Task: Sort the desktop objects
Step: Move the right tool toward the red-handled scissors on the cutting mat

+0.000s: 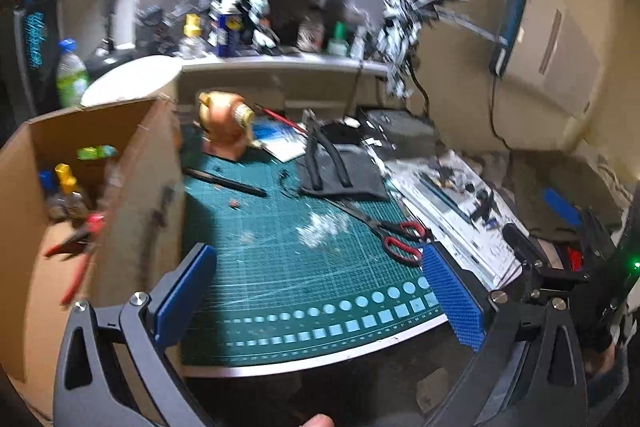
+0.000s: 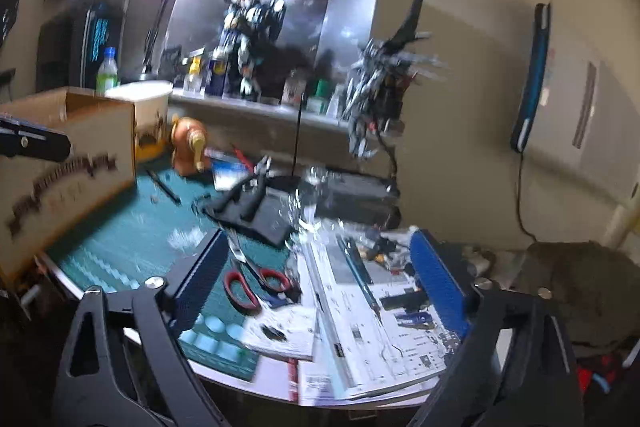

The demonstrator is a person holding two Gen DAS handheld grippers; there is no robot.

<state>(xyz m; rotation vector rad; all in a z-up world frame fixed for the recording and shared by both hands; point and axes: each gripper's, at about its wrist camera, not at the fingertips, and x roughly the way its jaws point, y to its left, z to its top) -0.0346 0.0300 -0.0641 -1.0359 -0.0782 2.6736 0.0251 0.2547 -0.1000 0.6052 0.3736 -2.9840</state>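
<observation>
My left gripper (image 1: 320,291) is open and empty above the near edge of the green cutting mat (image 1: 280,267). My right gripper (image 2: 320,279) is open and empty above the red-handled scissors (image 2: 256,281), which also show in the left wrist view (image 1: 396,239). An open cardboard box (image 1: 132,163) stands at the left; in it lie red-handled pliers (image 1: 76,247), small bottles and a green item. On the mat lie a black pen (image 1: 224,182), black-handled pliers (image 1: 328,155) on a dark cloth, and an orange pencil sharpener (image 1: 224,131).
Printed manuals (image 2: 380,323) with small parts cover the right of the desk. A shelf (image 1: 280,65) behind holds robot models, bottles and a white bowl. A winged model (image 2: 376,99) stands at back right. A cable hangs on the right wall.
</observation>
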